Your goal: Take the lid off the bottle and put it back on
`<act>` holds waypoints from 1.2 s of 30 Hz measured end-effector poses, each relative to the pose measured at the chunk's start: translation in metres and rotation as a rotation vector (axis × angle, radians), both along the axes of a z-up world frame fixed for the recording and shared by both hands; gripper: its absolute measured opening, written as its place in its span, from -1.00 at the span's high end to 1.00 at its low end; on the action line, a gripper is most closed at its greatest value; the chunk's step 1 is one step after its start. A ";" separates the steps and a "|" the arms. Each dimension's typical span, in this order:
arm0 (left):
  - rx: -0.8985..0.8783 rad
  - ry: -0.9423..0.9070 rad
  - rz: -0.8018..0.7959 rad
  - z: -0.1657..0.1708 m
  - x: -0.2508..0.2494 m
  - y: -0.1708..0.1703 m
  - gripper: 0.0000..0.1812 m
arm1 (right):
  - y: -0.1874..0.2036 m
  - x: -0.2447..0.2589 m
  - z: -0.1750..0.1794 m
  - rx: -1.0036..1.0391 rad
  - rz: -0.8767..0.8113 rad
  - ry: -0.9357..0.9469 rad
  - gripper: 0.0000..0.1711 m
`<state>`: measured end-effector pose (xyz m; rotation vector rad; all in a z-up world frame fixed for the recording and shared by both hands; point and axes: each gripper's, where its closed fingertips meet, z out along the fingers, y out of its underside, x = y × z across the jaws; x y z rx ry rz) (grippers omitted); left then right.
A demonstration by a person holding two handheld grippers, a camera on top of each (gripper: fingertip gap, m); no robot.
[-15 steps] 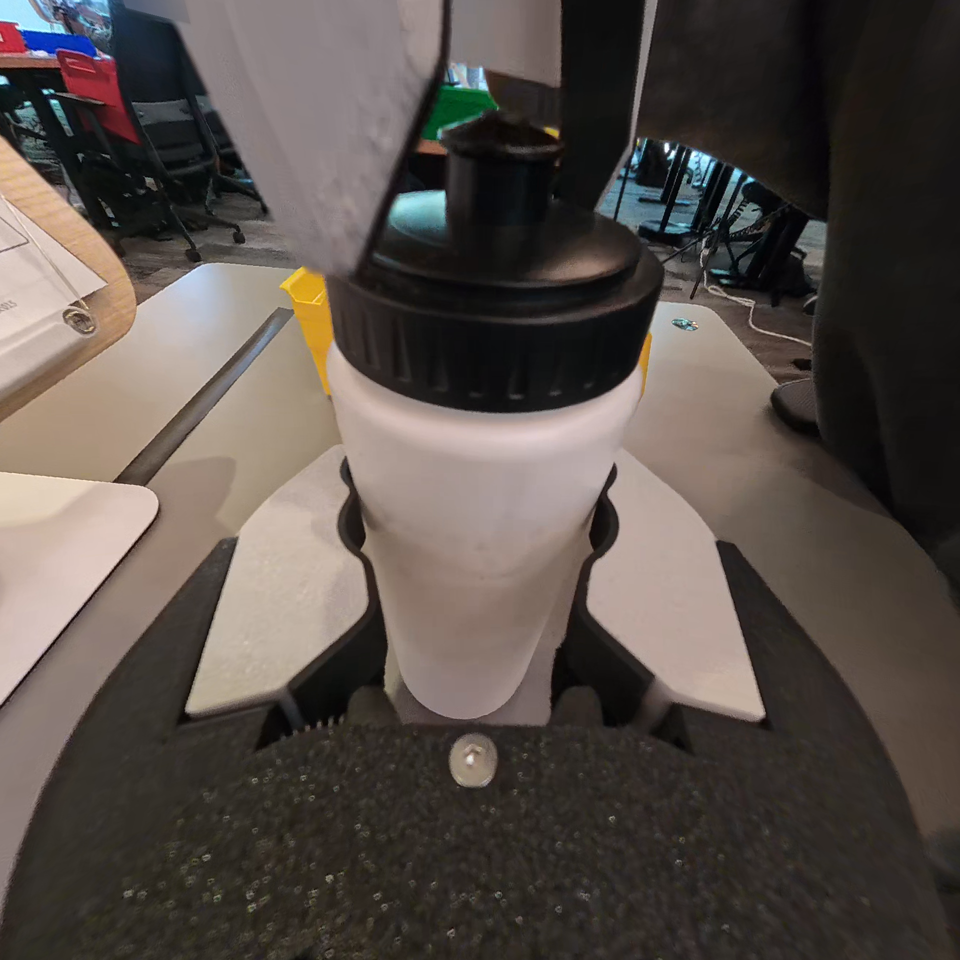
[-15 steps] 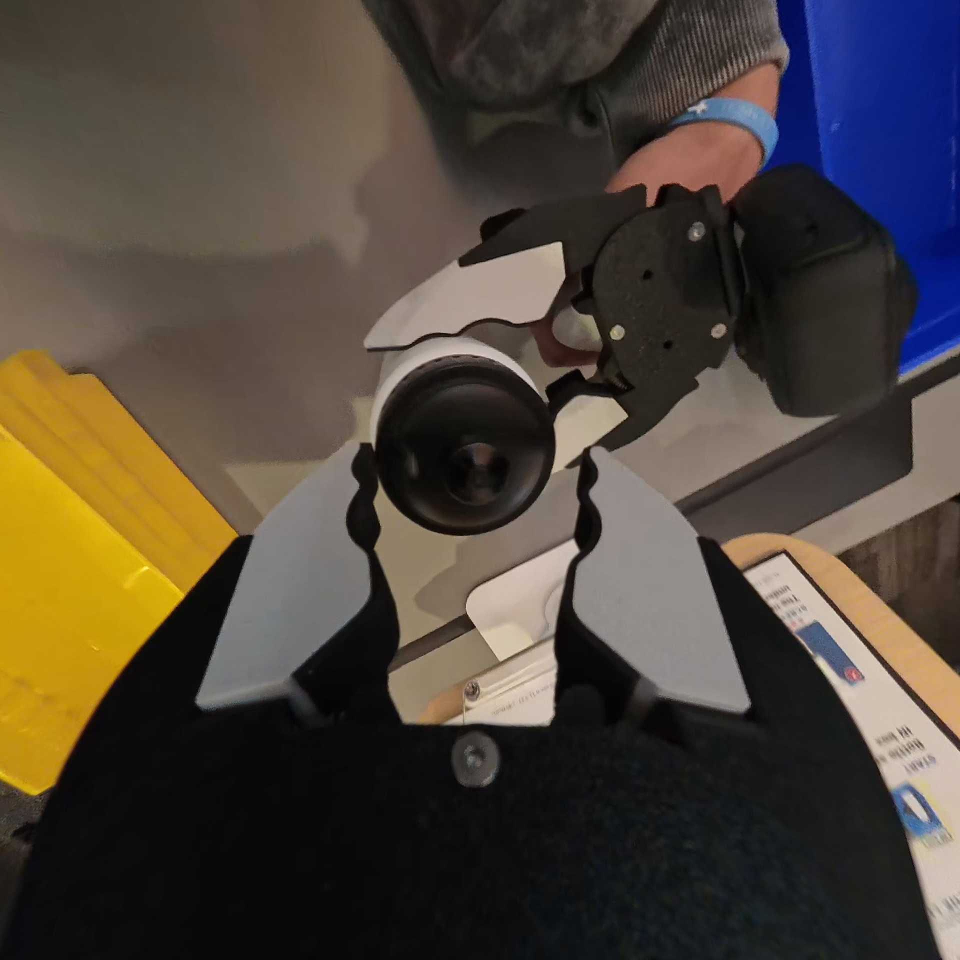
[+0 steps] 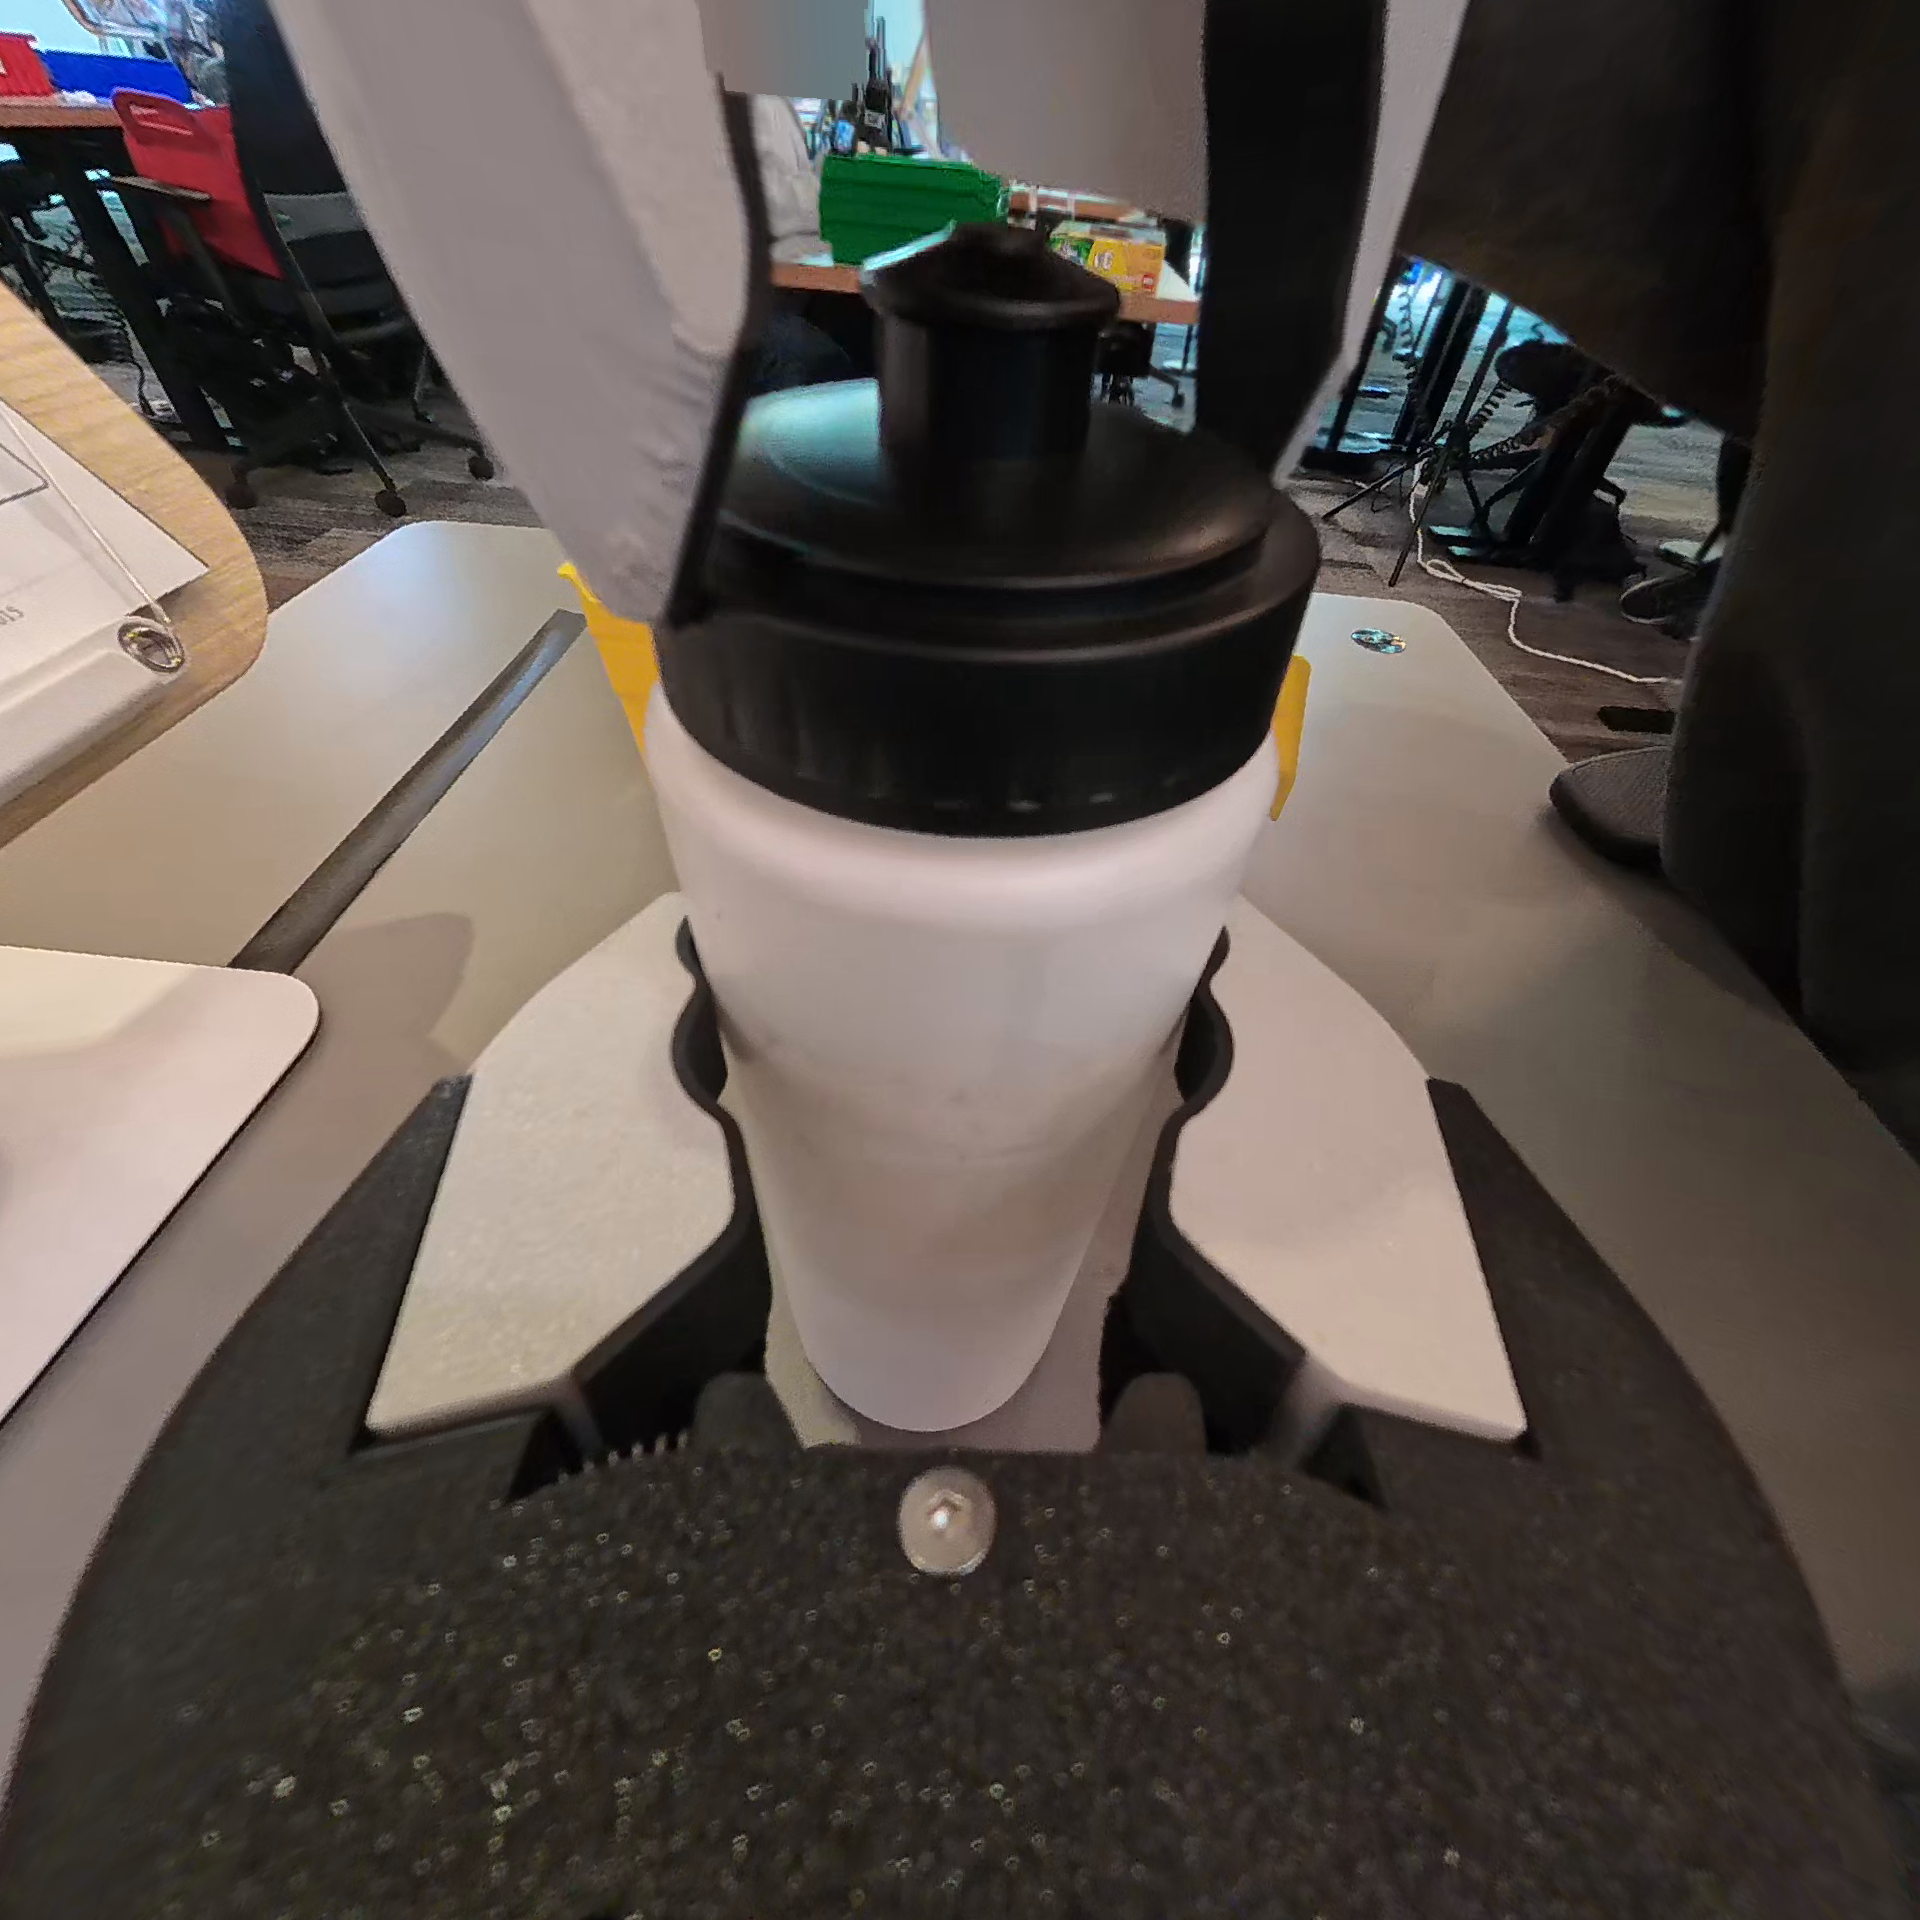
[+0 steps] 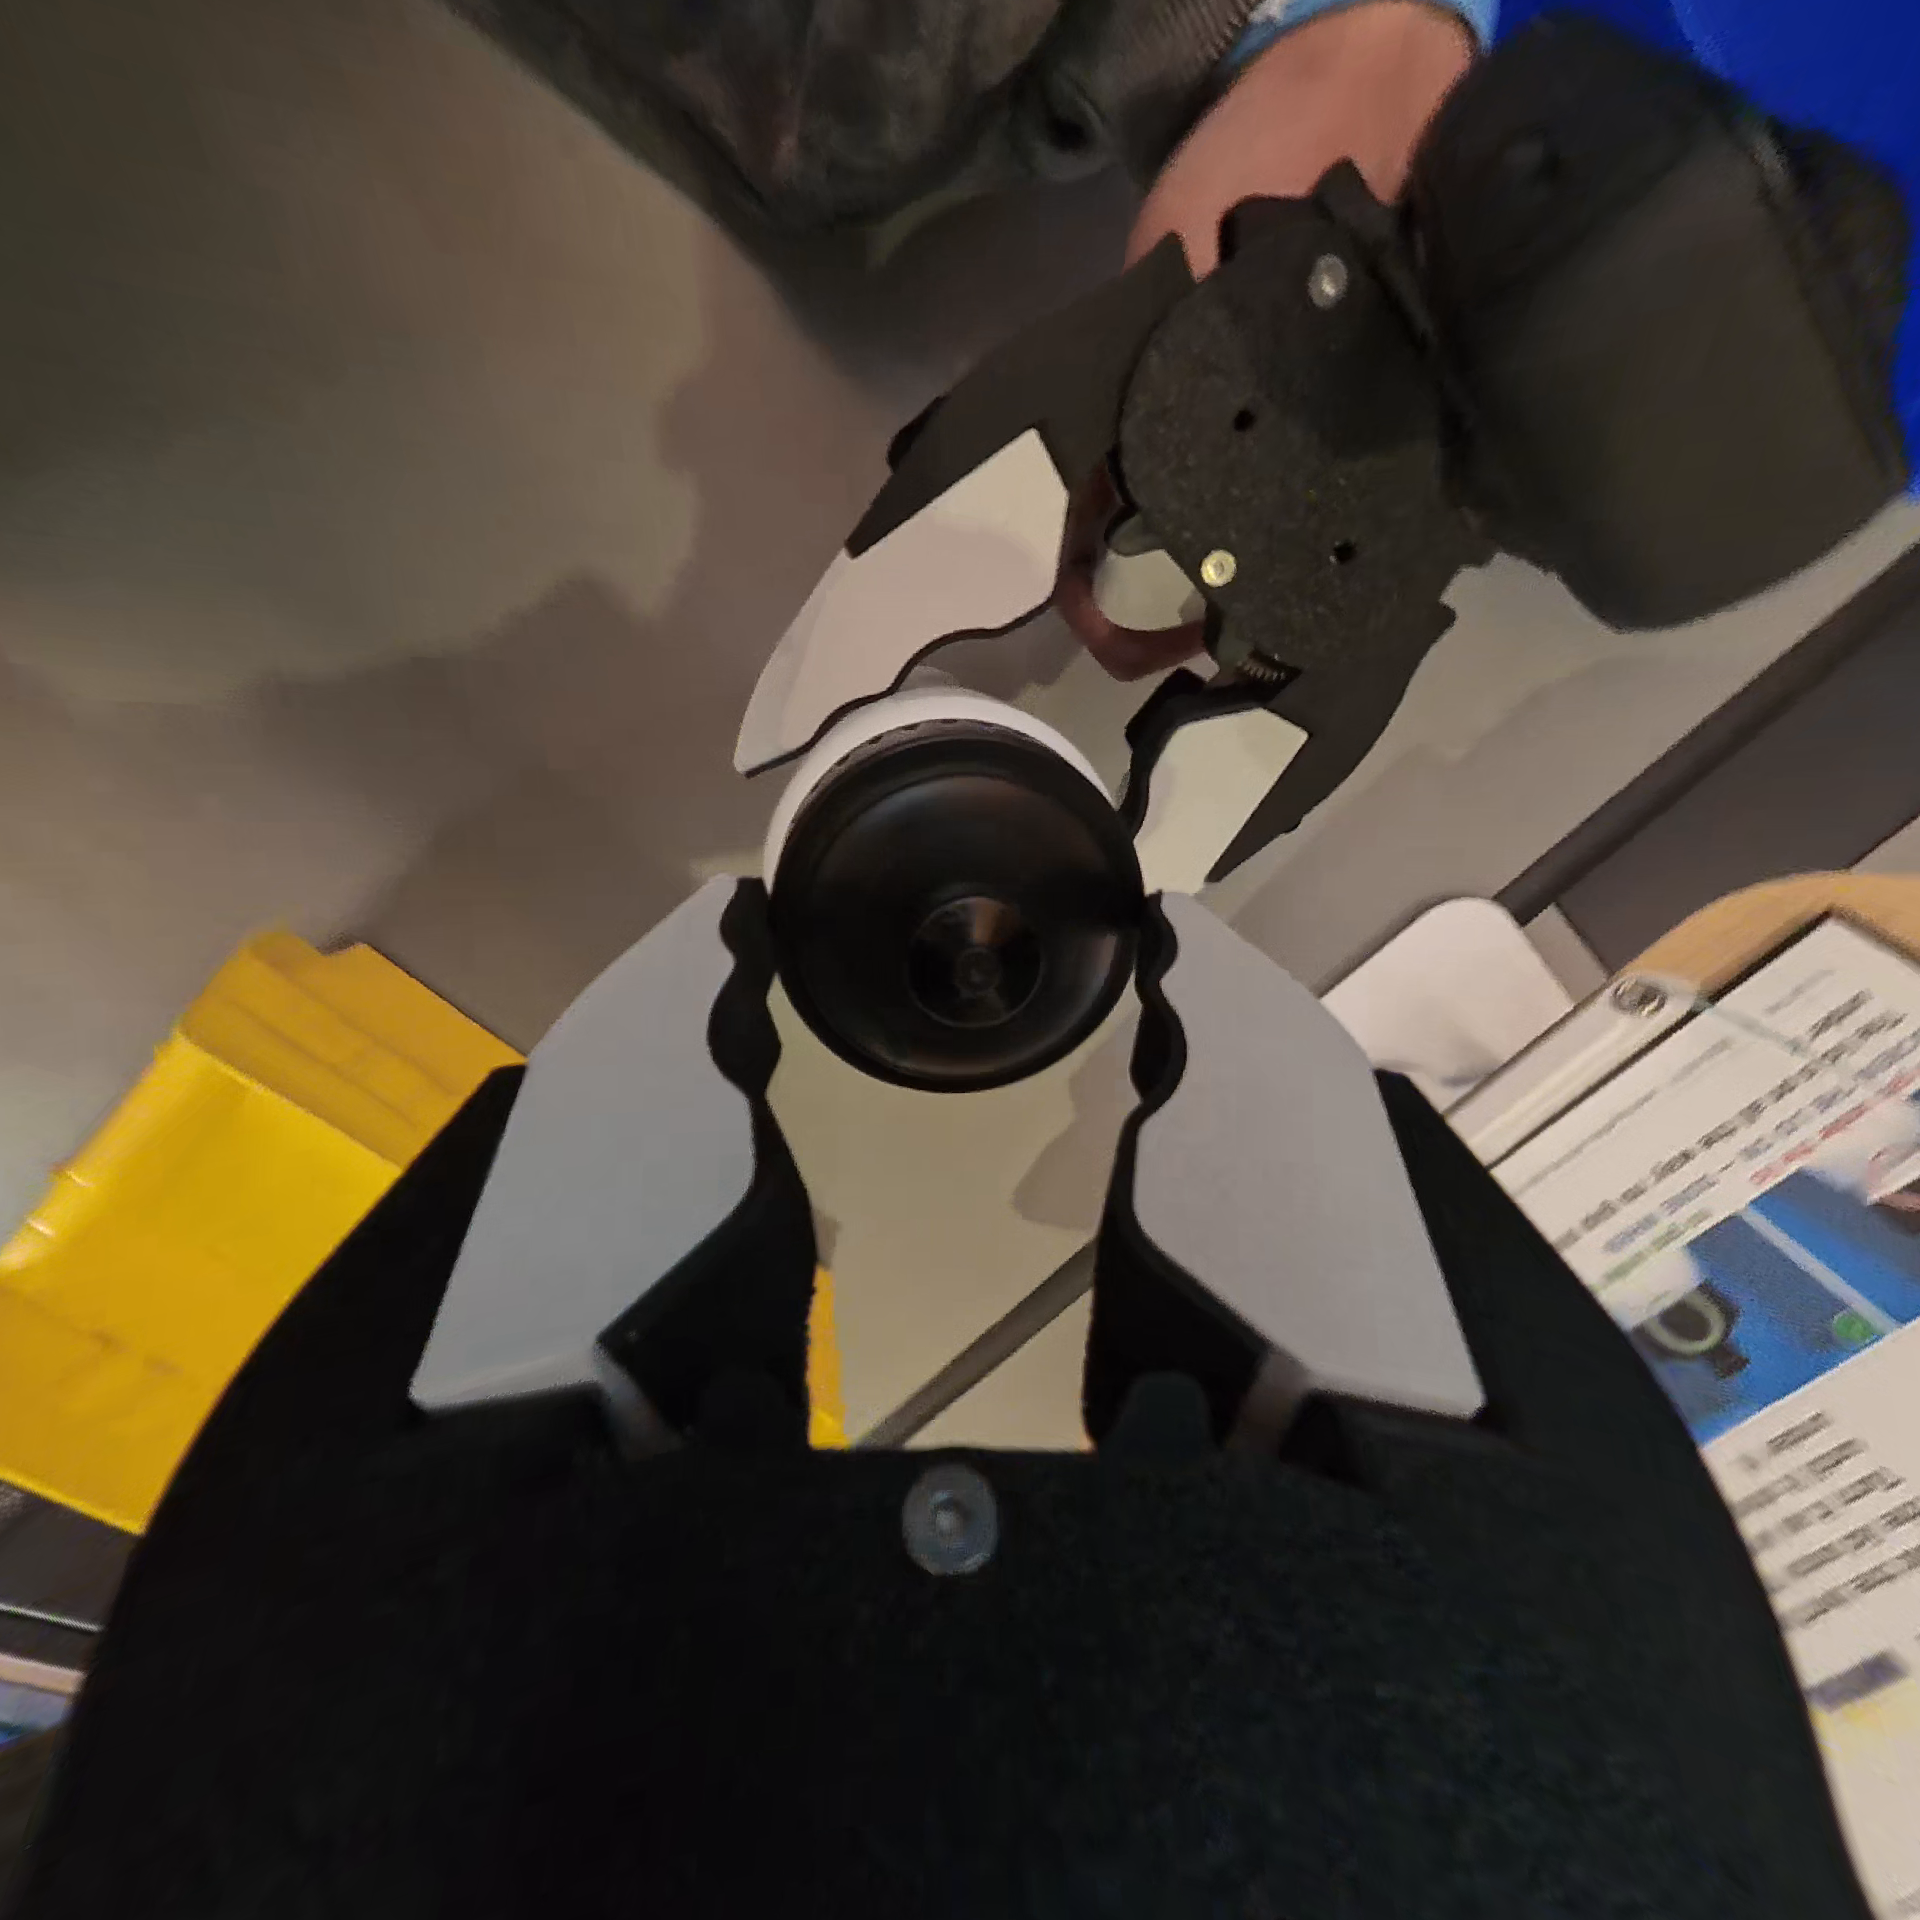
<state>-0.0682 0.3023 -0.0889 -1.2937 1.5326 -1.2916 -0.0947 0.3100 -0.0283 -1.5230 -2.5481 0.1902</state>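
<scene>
A white bottle (image 3: 956,1039) stands upright on the grey table (image 3: 312,790), and my left gripper (image 3: 954,945) is shut on its body. Its black lid (image 3: 987,644), with a spout, sits on the bottle. My right gripper (image 3: 966,530) comes down from above, its fingertips pressed on both sides of the lid. In the right wrist view I look straight down on the lid (image 4: 935,831), held between the tips of my right gripper (image 4: 948,914). The bottle's white shoulder (image 4: 935,712) shows behind it, with my left gripper (image 4: 982,821) around it.
A yellow bin (image 4: 208,1195) stands just beyond the bottle and also shows in the left wrist view (image 3: 621,644). A wooden board with a printed sheet (image 4: 1714,1143) and a white mat (image 3: 125,1091) lie to the left. The person's hand (image 4: 1278,135) and dark clothing (image 3: 1818,623) are close by.
My right gripper has come down closer, closed onto the lid and turned. The lid's ribs are now blurred. The left gripper keeps its hold on the bottle.
</scene>
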 end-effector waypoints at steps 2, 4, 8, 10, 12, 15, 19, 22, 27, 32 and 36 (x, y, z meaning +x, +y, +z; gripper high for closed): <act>-0.008 -0.007 0.003 0.000 -0.001 0.001 0.04 | 0.002 -0.001 0.000 -0.003 -0.116 -0.010 0.22; -0.015 -0.013 0.007 0.001 -0.002 0.002 0.05 | 0.004 -0.002 0.000 -0.007 -0.229 -0.026 0.22; -0.017 -0.019 0.017 0.001 -0.002 0.003 0.05 | 0.005 -0.003 0.000 -0.003 -0.432 -0.061 0.22; -0.017 -0.024 0.024 0.001 -0.002 0.004 0.05 | 0.005 -0.002 0.000 -0.001 -0.551 -0.068 0.22; -0.018 -0.029 0.031 0.002 -0.001 0.004 0.05 | 0.006 -0.002 0.000 0.000 -0.682 -0.058 0.22; -0.020 -0.035 0.041 0.002 -0.001 0.005 0.05 | 0.007 -0.002 0.000 -0.003 -0.886 -0.020 0.22; -0.015 -0.033 0.046 0.002 0.000 0.004 0.05 | 0.007 0.000 -0.001 0.015 -1.176 -0.016 0.22; -0.007 -0.023 0.049 0.001 0.001 0.003 0.05 | 0.007 0.000 -0.001 0.028 -1.343 -0.024 0.22; 0.010 -0.009 0.049 0.000 0.002 0.001 0.05 | 0.004 0.002 -0.002 0.050 -1.435 -0.021 0.22; -0.008 -0.035 0.050 0.002 0.000 0.003 0.05 | 0.007 0.001 -0.001 0.054 -1.374 -0.030 0.21; -0.022 -0.057 0.031 0.002 -0.002 0.002 0.05 | 0.009 -0.002 0.004 0.093 -1.006 -0.028 0.12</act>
